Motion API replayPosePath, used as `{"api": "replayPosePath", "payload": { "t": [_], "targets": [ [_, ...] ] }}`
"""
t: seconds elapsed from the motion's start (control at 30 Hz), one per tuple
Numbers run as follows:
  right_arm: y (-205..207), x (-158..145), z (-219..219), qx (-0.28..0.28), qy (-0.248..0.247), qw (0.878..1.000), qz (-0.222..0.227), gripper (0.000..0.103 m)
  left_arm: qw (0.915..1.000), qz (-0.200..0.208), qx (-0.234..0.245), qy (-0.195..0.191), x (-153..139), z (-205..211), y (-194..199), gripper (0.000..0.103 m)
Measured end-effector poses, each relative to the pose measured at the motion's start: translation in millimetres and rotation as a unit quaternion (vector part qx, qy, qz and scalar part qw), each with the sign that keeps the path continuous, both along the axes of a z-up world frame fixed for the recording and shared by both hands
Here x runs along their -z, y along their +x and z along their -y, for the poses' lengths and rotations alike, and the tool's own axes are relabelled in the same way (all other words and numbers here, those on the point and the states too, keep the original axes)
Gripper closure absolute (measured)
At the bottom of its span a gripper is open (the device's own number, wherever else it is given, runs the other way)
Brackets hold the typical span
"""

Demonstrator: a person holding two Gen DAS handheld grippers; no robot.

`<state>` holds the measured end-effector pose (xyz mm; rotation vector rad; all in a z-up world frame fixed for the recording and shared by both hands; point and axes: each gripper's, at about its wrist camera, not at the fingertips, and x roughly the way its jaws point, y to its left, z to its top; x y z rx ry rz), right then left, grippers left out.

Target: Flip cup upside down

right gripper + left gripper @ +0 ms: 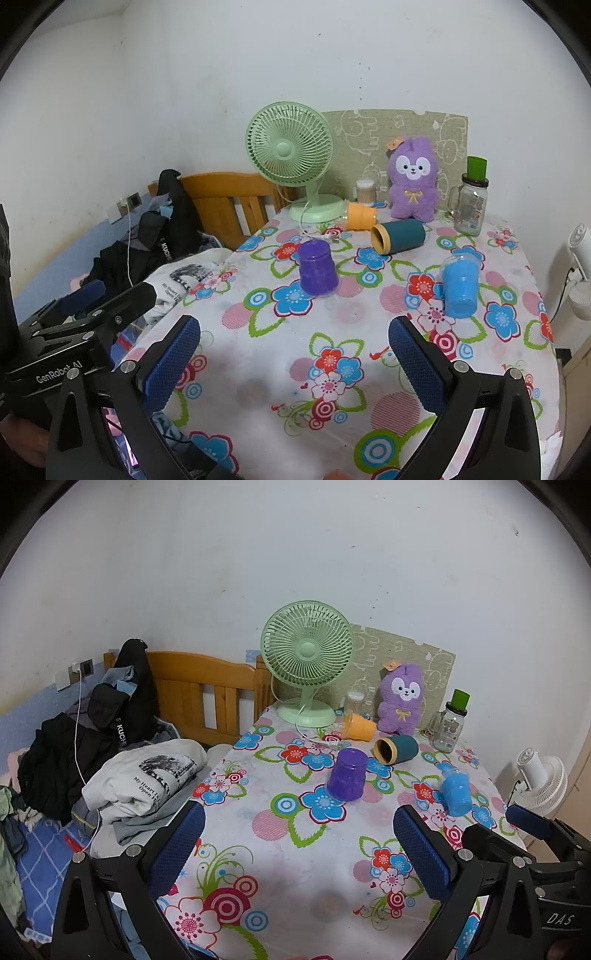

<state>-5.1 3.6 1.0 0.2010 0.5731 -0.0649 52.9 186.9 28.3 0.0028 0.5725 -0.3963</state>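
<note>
A purple cup (pixel 348 774) (pixel 317 267) stands upside down mid-table. A blue cup (pixel 457 792) (pixel 460 287) stands on its base with a clear lid on top, right of it. A teal cup (pixel 396 750) (pixel 399 236) with a yellow rim lies on its side behind them, mouth to the left. An orange cup (pixel 357 726) (pixel 359 216) lies on its side near the fan. My left gripper (pixel 299 834) is open and empty above the near table. My right gripper (pixel 294 349) is open and empty, also short of the cups.
A green fan (pixel 307 660) (pixel 290 150), a purple plush toy (pixel 402 700) (pixel 413 178), a toothpick jar (pixel 365 192) and a glass jar with a green cap (pixel 450 722) (pixel 472 199) stand at the back of the flowered tablecloth (pixel 280 842). A bed with piled clothes (pixel 110 753) lies left. A white fan (pixel 541 781) stands right.
</note>
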Motion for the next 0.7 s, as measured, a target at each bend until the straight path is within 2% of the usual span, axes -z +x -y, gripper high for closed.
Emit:
{"api": "replayPosePath", "payload": {
  "t": [0.7],
  "targets": [
    [1.7, 4.7, -0.5, 0.004, 0.000, 1.000, -0.005, 0.000, 1.0000, -0.004, 0.001, 0.001, 0.4, -1.2, 0.9, 0.000]
  ]
}}
